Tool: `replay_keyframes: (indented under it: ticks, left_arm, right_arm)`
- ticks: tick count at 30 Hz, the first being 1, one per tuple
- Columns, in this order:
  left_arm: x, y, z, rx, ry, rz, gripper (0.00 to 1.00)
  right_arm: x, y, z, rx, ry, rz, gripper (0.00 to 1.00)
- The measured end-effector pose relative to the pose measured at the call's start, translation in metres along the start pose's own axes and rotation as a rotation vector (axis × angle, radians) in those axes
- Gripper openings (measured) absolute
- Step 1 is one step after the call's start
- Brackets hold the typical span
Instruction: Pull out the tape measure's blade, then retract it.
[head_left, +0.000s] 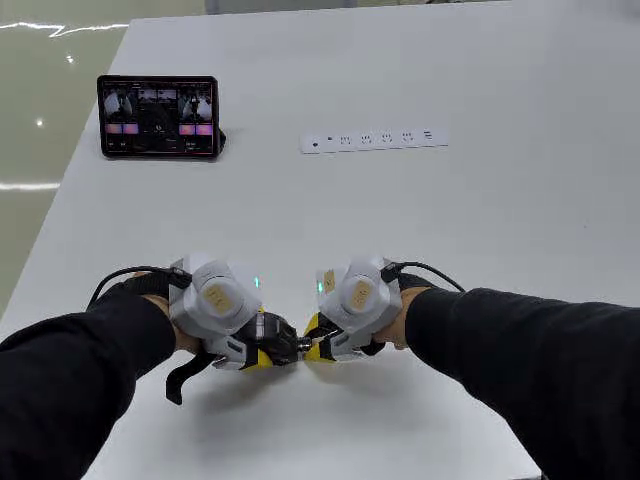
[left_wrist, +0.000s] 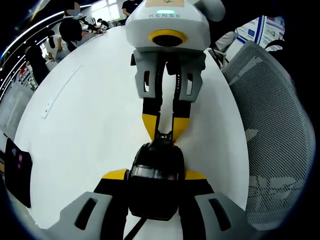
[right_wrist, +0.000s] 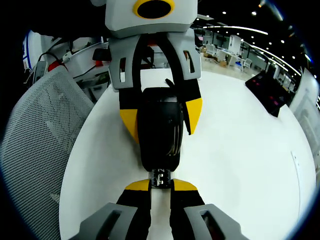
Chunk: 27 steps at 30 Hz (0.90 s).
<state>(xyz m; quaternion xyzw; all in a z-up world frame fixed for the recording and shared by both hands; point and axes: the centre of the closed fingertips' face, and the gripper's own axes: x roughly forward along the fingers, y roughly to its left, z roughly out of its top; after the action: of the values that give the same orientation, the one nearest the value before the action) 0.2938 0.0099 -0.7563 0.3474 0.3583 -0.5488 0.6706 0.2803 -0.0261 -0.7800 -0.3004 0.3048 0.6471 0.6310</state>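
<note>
I have both grippers meeting nose to nose at the near edge of the white worktop (head_left: 400, 220), close in front of me, with my black sleeves coming in from either side. The left gripper (head_left: 266, 352) holds the tape measure (head_left: 281, 338), a black case sitting between the two tools just above the surface. In the left gripper view its yellow-tipped jaws are pressed against the two sides of the case (left_wrist: 155, 160), which fills the gap between them, and the right gripper (left_wrist: 165, 134) comes in from the top, its tips closed at the case's front. In the right gripper view, the right gripper's own jaws (right_wrist: 160, 185) are pressed together on the small metal end hook (right_wrist: 160, 176) of the blade, pinching it right at the mouth of the case (right_wrist: 160, 130), so hook and case sit just beside each other. In the head view the right gripper (head_left: 313, 338) lies just right of the case, almost touching the left one. Farther off on the worktop, a tablet (head_left: 158, 116) with a lit screen stands at the far left, and a white power strip (head_left: 373, 140) lies flat to its right, well apart from the grippers. A grey mesh chair (left_wrist: 270, 125) shows beyond the worktop's edge in both gripper views.
</note>
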Motion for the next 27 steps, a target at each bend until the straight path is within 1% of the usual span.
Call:
replay_keyframes:
  ticks: [11, 18, 27]
  left_arm:
    - [0.000, 0.000, 0.000, 0.001, -0.002, 0.000, 0.33]
    - [0.000, -0.001, 0.000, -0.003, -0.008, 0.005, 0.33]
    - [0.000, 0.000, 0.000, -0.009, -0.012, 0.006, 0.34]
  right_arm:
    - [-0.003, -0.001, -0.006, 0.011, 0.014, -0.009, 0.10]
    - [-0.009, 0.000, -0.013, 0.023, 0.021, -0.013, 0.10]
    - [-0.013, -0.001, -0.020, 0.030, 0.039, -0.020, 0.10]
